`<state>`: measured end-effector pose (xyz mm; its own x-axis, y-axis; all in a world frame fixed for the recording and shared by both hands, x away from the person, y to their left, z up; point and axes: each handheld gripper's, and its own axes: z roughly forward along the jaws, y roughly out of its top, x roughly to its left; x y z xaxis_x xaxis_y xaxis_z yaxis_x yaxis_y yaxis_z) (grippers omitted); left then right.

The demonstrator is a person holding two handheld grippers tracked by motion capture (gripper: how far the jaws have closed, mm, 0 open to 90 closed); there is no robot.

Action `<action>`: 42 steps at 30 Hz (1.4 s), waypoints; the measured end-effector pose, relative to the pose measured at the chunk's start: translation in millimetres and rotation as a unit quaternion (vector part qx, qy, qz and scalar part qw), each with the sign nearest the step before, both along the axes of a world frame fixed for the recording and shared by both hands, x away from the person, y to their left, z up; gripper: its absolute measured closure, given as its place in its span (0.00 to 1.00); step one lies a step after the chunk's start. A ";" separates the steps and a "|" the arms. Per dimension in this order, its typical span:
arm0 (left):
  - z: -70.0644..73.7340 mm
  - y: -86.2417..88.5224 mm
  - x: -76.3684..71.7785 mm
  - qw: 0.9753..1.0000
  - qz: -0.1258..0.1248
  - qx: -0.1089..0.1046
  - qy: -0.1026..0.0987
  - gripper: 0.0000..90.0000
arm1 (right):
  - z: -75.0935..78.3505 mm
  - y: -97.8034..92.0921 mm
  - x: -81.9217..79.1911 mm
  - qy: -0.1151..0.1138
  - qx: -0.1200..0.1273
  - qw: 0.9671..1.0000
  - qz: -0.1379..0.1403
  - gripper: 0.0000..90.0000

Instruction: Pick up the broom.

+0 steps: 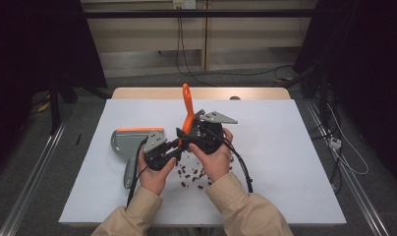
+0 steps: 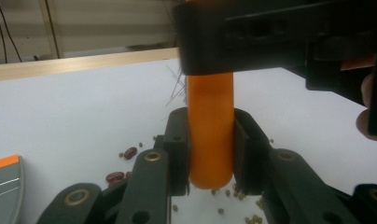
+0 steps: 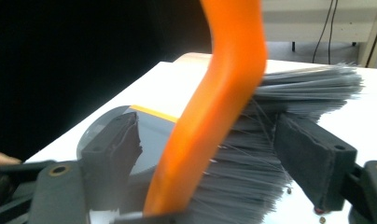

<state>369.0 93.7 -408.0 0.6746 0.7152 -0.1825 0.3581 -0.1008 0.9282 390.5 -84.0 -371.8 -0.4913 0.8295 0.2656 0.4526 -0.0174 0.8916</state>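
Brush: we are holding an orange-handled brush (image 1: 187, 110) up over the middle of the white worktop (image 1: 285, 162), its handle rising near upright and leaning slightly away from us in the high view; grey bristles (image 3: 280, 140) are fanning out to one side in the right gripper view.

Left gripper: we are clamping our left gripper (image 1: 179, 143) on the lower end of the brush handle – in the left gripper view the two black jaws are pressing the orange shaft (image 2: 210, 135) from both sides, nearly closed around it.

Right gripper: our right gripper (image 1: 186, 135) is sitting just beside the left one, its jaws standing wide apart on either side of the brush head; in the right gripper view neither jaw is touching the handle or clearly pressing the bristles, so it is spread open around the brush rather than gripping it.

Dustpan: a grey dustpan (image 1: 130, 142) with an orange lip is lying flat on the worktop to the left of our hands, near the left gripper.

Beans: red beans (image 1: 189, 174) and smaller greenish ones (image 2: 252, 218) are lying scattered on the worktop under and just in front of the grippers – well clear of the dustpan's mouth.
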 end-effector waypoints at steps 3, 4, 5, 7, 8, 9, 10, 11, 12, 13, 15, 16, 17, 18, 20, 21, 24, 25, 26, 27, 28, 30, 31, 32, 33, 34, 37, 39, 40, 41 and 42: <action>0.9 -1.3 -1.8 1.000 -0.001 0.011 -0.015 0.76 | -1.2 0.3 2.5 0.021 0.017 1.000 -0.008 0.35; 1.6 -3.1 -3.2 1.000 -0.001 0.013 -0.020 0.76 | -1.2 0.3 2.5 0.021 0.017 1.000 -0.008 0.35; 2.8 -5.7 -5.2 1.000 -0.001 0.013 -0.025 0.74 | -2.8 0.3 4.6 0.036 0.018 0.999 -0.012 0.39; 6.1 -10.3 -8.8 0.999 -0.005 0.033 -0.039 0.72 | -3.9 0.5 5.4 0.044 0.021 0.999 -0.013 0.40; 7.6 -11.9 -10.4 0.998 -0.003 0.040 -0.045 0.72 | -4.4 0.5 5.9 0.052 0.029 0.998 -0.015 0.42; 8.8 -12.0 -11.1 0.998 -0.002 0.039 -0.047 0.72 | -4.2 0.0 5.8 0.055 0.029 0.998 -0.020 0.49; 9.2 -11.9 -11.1 0.998 -0.002 0.034 -0.048 0.71 | -2.9 -4.0 6.3 0.062 0.046 0.997 -0.024 0.54; 9.3 -12.2 -11.2 0.998 -0.004 0.037 -0.053 0.71 | -2.9 -4.0 6.3 0.062 0.046 0.997 -0.024 0.54; 9.0 -13.3 -11.9 0.997 -0.004 0.040 -0.058 0.71 | -2.0 -5.6 6.9 0.071 0.057 0.996 -0.025 0.57; 8.8 -14.5 -11.9 0.997 -0.003 0.042 -0.064 0.68 | -0.3 -7.5 6.3 0.081 0.070 0.994 -0.025 0.64; 8.3 -15.3 -11.2 0.997 -0.009 0.040 -0.062 0.66 | 0.1 -8.1 5.9 0.081 0.075 0.994 -0.024 0.68; 7.7 -14.6 -10.2 0.997 -0.015 0.038 -0.060 0.65 | 0.7 -9.3 5.4 0.080 0.085 0.993 -0.024 0.75; 7.3 -13.9 -10.4 0.998 -0.014 0.027 -0.060 0.68 | 1.6 -11.4 5.7 0.081 0.098 0.992 -0.017 0.78; 8.0 -13.3 -10.7 0.998 -0.011 0.021 -0.058 0.63 | 4.1 -12.0 5.2 0.065 0.087 0.994 -0.021 0.79; 9.4 -10.2 -9.7 0.998 -0.007 0.015 -0.056 0.54 | 7.7 -15.9 6.6 0.051 0.070 0.996 -0.024 0.79; 9.3 -8.3 -8.5 0.999 -0.006 0.014 -0.051 0.48 | 8.1 -19.1 8.2 0.055 0.073 0.996 -0.021 0.79; 9.0 -4.4 -6.2 0.999 -0.011 0.011 -0.044 0.43 | 9.3 -27.9 10.7 0.051 0.062 0.997 -0.018 0.79; 9.1 -3.8 -5.8 0.999 -0.012 0.008 -0.040 0.40 | 9.7 -30.7 11.2 0.050 0.060 0.997 -0.014 0.79; 9.5 -2.8 -5.3 0.999 -0.013 0.007 -0.037 0.38 | 10.4 -33.4 11.4 0.048 0.057 0.997 -0.008 0.79; 9.7 -1.9 -4.9 0.999 -0.014 0.004 -0.036 0.37 | 11.5 -35.6 11.0 0.047 0.050 0.998 -0.006 0.79; 10.0 -0.6 -4.2 0.999 -0.017 0.006 -0.037 0.35 | 12.3 -37.9 10.9 0.042 0.043 0.998 -0.004 0.79; 9.9 0.5 -3.5 0.999 -0.018 0.002 -0.028 0.31 | 14.0 -42.7 10.3 0.039 0.030 0.999 0.003 0.79; 10.2 2.4 -2.5 0.999 -0.023 0.007 -0.030 0.29 | 14.8 -45.2 10.1 0.038 0.022 0.999 0.003 0.79; 10.5 3.7 -1.8 0.999 -0.027 0.008 -0.030 0.28 | 15.5 -48.1 10.0 0.037 0.019 0.999 0.006 0.79; 10.7 4.3 -1.5 0.999 -0.027 0.006 -0.029 0.27 | 16.0 -51.2 10.3 0.036 0.015 0.999 0.008 0.79; 11.4 5.4 -1.6 0.999 -0.027 0.007 -0.026 0.25 | 16.8 -54.4 10.3 0.038 0.012 0.999 0.008 0.79; 12.9 8.9 -0.4 0.999 -0.030 0.005 -0.028 0.22 | 18.1 -64.5 10.7 0.038 0.008 0.999 0.009 0.79; 14.1 10.8 0.1 0.999 -0.032 0.005 -0.030 0.20 | 18.5 -70.5 10.8 0.039 0.003 0.999 0.009 0.79; 14.8 12.2 0.2 0.999 -0.033 0.007 -0.030 0.19 | 18.7 -73.3 10.7 0.039 0.002 0.999 0.009 0.79; 15.3 13.0 0.3 0.999 -0.033 0.005 -0.030 0.19 | 18.8 -76.0 10.6 0.041 0.001 0.999 0.008 0.79; 16.0 14.6 0.9 0.999 -0.035 0.005 -0.031 0.18 | 18.9 -78.5 10.7 0.042 0.000 0.999 0.007 0.79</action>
